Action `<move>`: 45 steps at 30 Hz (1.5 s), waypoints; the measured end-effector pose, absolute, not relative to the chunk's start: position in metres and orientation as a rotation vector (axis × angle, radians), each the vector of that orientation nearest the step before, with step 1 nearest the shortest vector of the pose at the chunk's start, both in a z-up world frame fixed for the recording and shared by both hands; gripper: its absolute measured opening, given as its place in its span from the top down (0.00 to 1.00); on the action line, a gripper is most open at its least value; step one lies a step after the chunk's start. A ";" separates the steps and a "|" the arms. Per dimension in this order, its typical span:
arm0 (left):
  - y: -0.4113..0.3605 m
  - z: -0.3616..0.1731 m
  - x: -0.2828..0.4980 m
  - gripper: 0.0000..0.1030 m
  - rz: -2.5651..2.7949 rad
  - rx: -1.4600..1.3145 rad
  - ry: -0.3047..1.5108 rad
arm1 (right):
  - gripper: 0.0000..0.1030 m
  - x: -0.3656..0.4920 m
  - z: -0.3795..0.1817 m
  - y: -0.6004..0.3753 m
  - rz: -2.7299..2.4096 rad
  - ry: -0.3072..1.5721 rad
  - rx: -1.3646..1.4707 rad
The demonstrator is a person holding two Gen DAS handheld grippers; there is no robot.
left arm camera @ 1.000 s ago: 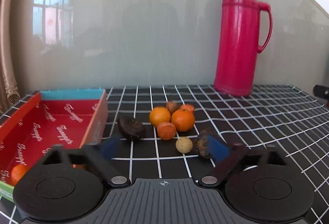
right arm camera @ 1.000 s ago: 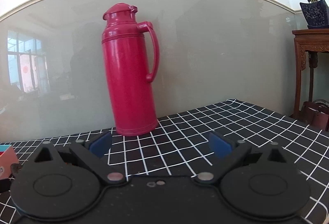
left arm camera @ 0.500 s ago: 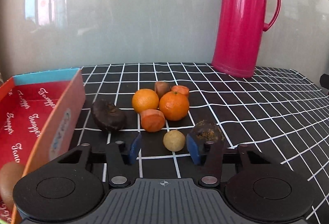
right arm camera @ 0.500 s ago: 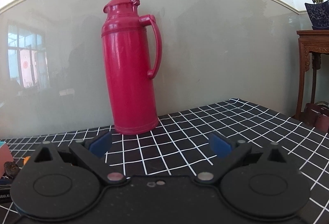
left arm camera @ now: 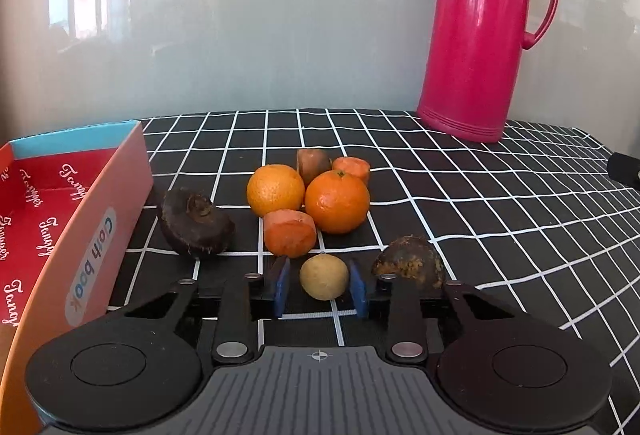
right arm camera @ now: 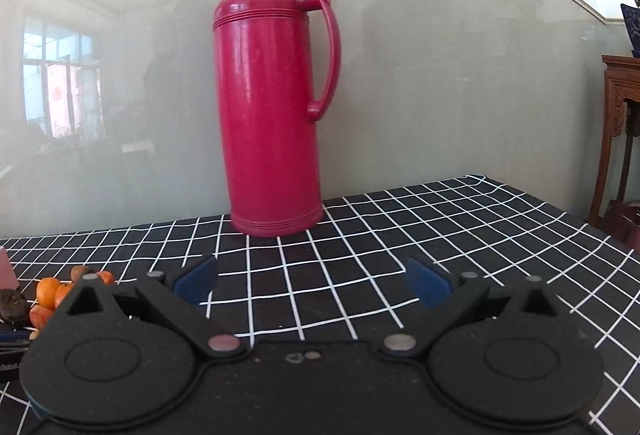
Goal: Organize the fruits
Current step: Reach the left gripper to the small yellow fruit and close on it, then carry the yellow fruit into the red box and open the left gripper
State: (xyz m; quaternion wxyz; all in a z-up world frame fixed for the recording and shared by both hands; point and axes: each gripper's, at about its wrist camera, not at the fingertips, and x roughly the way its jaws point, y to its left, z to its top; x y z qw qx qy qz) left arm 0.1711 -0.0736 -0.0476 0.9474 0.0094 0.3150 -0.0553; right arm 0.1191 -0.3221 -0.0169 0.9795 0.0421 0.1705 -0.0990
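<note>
Fingers [left arm camera: 282, 285] of the left gripper [left arm camera: 320, 287] have narrowed around the longan [left arm camera: 324, 277], not yet touching: pickup imminent

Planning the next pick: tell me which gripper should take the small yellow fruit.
Left. The left gripper already straddles the small yellow fruit, pads close on both sides. The right gripper is open over bare tablecloth, facing the red thermos.

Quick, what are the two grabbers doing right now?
Left gripper: jaws partly open around the small yellow fruit, gaps on both sides, not gripping yet.
Right gripper: jaws wide open, holding nothing.
</note>
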 end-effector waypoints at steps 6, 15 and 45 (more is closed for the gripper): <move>-0.069 -0.042 0.166 0.75 -0.123 0.018 0.620 | 0.02 0.117 -0.017 -0.329 -0.217 0.351 0.103; -0.045 -0.020 0.143 0.75 -0.110 0.004 0.569 | 0.02 0.118 -0.013 -0.319 -0.207 0.352 0.120; 0.138 0.004 0.083 0.74 0.201 -0.067 0.504 | 0.02 0.123 0.002 -0.195 -0.004 0.348 0.090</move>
